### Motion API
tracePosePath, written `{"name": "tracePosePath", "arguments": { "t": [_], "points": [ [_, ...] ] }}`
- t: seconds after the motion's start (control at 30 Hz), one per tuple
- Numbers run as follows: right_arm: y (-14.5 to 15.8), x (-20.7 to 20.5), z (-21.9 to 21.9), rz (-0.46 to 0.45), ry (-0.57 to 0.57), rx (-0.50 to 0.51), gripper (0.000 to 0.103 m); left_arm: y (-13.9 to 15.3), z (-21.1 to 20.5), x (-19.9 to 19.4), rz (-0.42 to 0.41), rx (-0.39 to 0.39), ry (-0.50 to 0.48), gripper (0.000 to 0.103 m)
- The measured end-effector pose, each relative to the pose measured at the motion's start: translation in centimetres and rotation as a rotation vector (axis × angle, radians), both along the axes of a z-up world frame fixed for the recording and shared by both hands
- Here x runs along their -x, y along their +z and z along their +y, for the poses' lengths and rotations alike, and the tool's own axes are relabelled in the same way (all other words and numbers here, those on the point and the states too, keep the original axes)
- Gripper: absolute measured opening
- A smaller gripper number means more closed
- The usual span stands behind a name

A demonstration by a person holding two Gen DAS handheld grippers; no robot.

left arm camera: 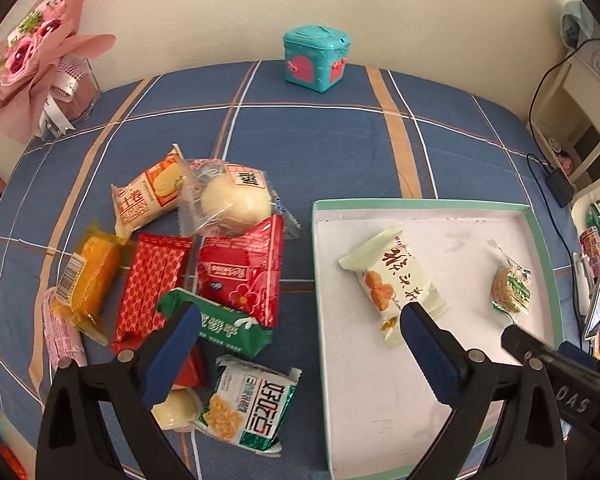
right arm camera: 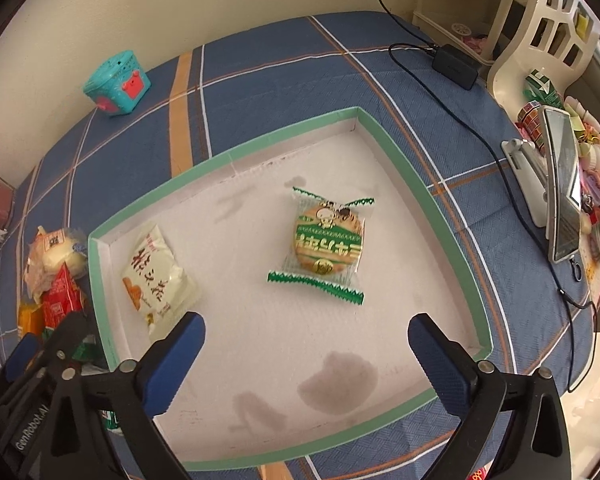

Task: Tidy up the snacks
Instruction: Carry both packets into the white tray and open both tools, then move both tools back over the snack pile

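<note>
Worktop point(left arm camera: 320, 144): covered in woven blue cloth with white and tan plaid lines, slightly textured.

Tray point(right arm camera: 384, 140): shallow cardboard box lid, mint-green rim, white matte floor with 3 or so dark stains near its front edge. Holds 2 snacks, well apart: 1 cream pillow-shaped packet point(right arm camera: 156, 276) with orange print, lying by the left wall; 1 round biscuit in clear wrap point(right arm camera: 327, 240) with green zigzag-cut ends, near the middle.

Snack pile on the cloth, just left of the tray, packets overlapping. Countable in the left wrist view: 1 red diamond-patterned flat pack point(left arm camera: 150, 280), 1 glossy red pouch point(left arm camera: 244, 272), 1 dark green packet point(left arm camera: 224, 324), 1 white-and-green packet point(left arm camera: 252, 404), 1 cream roll packet point(left arm camera: 148, 196), 1 orange block in clear film point(left arm camera: 94, 280), 1 pale round bun in clear wrap point(left arm camera: 236, 200), 1 pink packet point(left arm camera: 62, 332). A second pale bun is partly hidden behind the left finger.

Left claw point(left arm camera: 296, 320): wide, holding nothing, over the gap between pile and tray; black frame, blue pads.

Right claw point(right arm camera: 306, 328): wide, holding nothing, above the tray's front half.

Also: 1 teal plastic toy chest point(left arm camera: 316, 58) at the far edge; 1 pink paper bouquet point(left arm camera: 32, 64).
</note>
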State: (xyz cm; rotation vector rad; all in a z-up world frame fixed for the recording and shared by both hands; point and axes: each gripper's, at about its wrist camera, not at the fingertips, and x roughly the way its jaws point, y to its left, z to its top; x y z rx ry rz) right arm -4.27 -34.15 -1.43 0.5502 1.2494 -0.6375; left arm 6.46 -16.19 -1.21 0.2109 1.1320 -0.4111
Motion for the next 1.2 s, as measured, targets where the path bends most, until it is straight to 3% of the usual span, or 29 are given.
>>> {"name": "tracePosePath", "arguments": {
  "t": [0.23, 0.4, 0.87, 1.2],
  "points": [
    [-0.5, 0.2, 1.7, 0.004, 0.043, -0.025, 0.103, 0.2, 1.6, 0.8, -0.055, 0.012, 0.000, 0.101],
    [-0.4, 0.2, 3.3, -0.017, 0.088, -0.021, 0.103, -0.4, 3.2, 0.4, -0.049, 0.016, 0.038, 0.101],
    [0.8, -0.7, 7.8, -0.200, 0.191, 0.061, 0.103, -0.7, 6.6, 0.7, -0.090, 0.004, 0.039, 0.101],
    [0.6, 0.0, 9.3, -0.215, 0.207, 0.039, 0.103, -1.1, 9.0, 0.9, -0.089, 0.016, 0.084, 0.101]
  ]
}}
